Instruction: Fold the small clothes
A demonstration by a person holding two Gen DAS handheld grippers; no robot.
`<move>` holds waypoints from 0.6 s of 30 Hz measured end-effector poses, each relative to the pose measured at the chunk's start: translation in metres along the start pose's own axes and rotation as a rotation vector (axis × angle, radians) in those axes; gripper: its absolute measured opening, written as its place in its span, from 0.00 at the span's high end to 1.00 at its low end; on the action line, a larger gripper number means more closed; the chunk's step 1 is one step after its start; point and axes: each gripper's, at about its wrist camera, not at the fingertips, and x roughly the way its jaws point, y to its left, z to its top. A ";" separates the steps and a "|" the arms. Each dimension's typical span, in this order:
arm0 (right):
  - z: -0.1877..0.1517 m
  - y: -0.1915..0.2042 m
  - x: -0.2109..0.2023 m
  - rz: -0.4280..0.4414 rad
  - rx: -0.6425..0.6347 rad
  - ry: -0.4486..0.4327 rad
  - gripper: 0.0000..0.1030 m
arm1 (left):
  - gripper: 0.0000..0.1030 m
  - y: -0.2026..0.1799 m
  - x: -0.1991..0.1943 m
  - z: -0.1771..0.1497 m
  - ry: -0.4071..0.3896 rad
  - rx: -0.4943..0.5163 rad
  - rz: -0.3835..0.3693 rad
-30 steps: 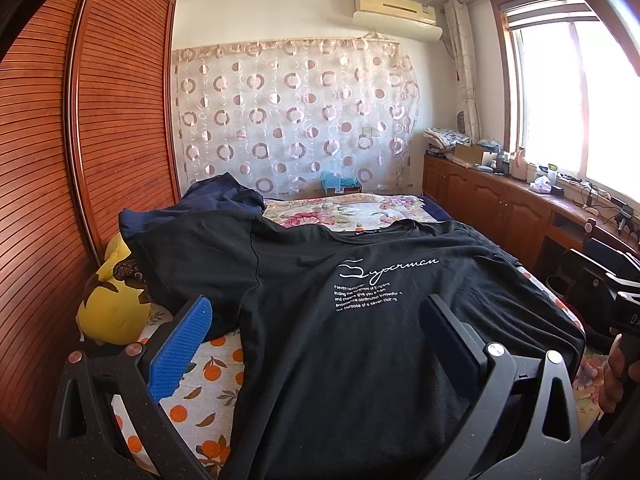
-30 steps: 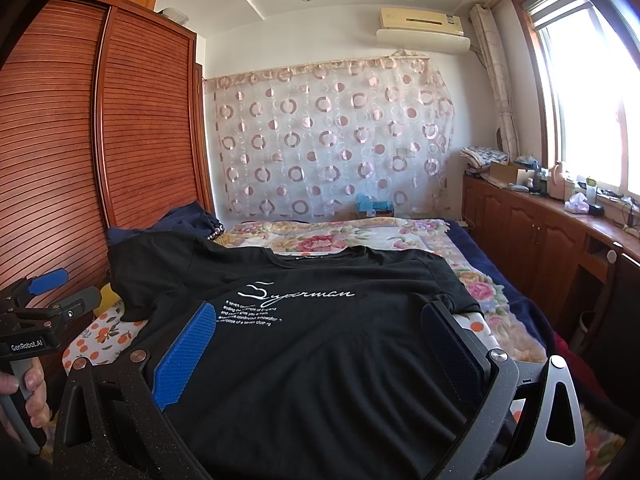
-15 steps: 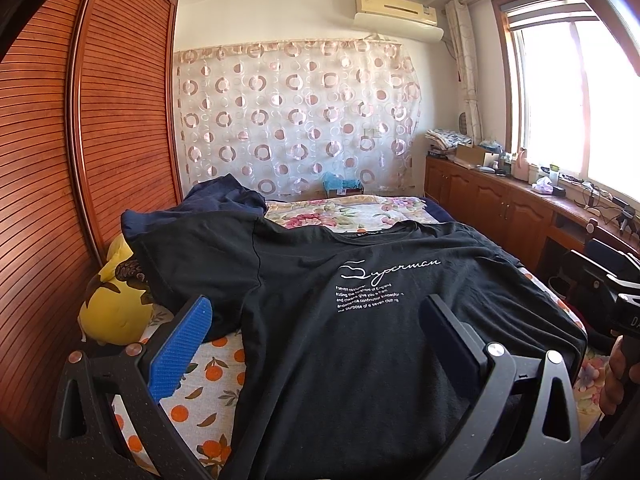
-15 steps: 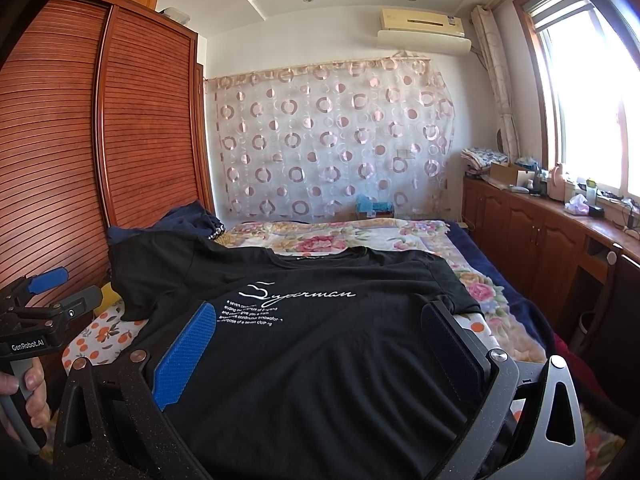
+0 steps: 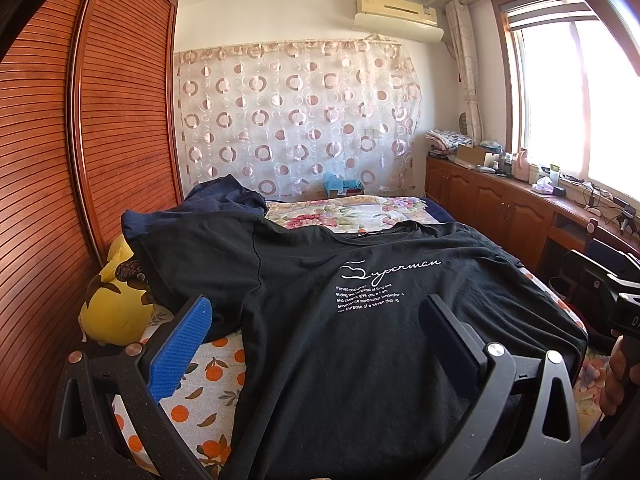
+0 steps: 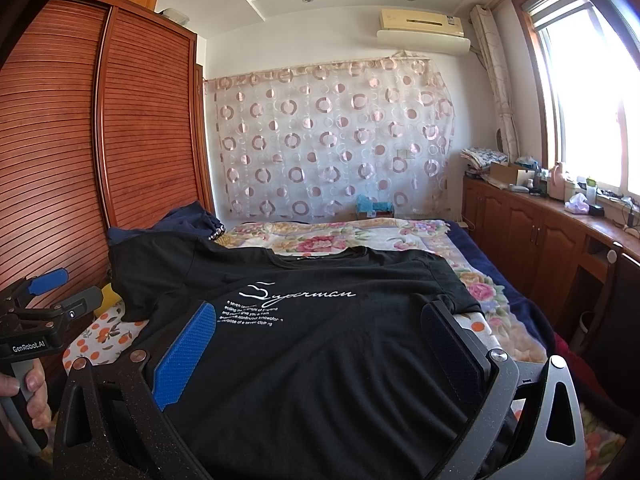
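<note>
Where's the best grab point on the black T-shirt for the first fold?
Probably the sleeves. The black T-shirt lies flat, print up, collar away. Left gripper takes the sleeve edge spread toward the yellow plush toy, coming in from the wardrobe side; right gripper takes the opposite sleeve from the window side.

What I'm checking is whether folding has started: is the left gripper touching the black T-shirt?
Cannot tell. The left wrist view shows the left gripper open, fingers framing the black T-shirt, but neither contact nor a gap is plain.

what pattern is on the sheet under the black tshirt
White sheet printed with oranges and leaves, clearest in the left wrist view beside the black t-shirt.
</note>
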 end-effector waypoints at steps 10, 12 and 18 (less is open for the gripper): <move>0.001 0.001 0.000 0.000 -0.003 -0.004 0.01 | 0.00 0.002 0.001 0.001 -0.001 0.001 0.001; 0.002 0.001 0.001 0.001 -0.003 -0.004 0.01 | 0.00 0.002 0.001 0.002 -0.002 0.002 0.000; 0.002 0.001 0.000 0.001 -0.004 -0.005 0.01 | 0.00 0.003 0.000 0.003 -0.004 0.003 0.000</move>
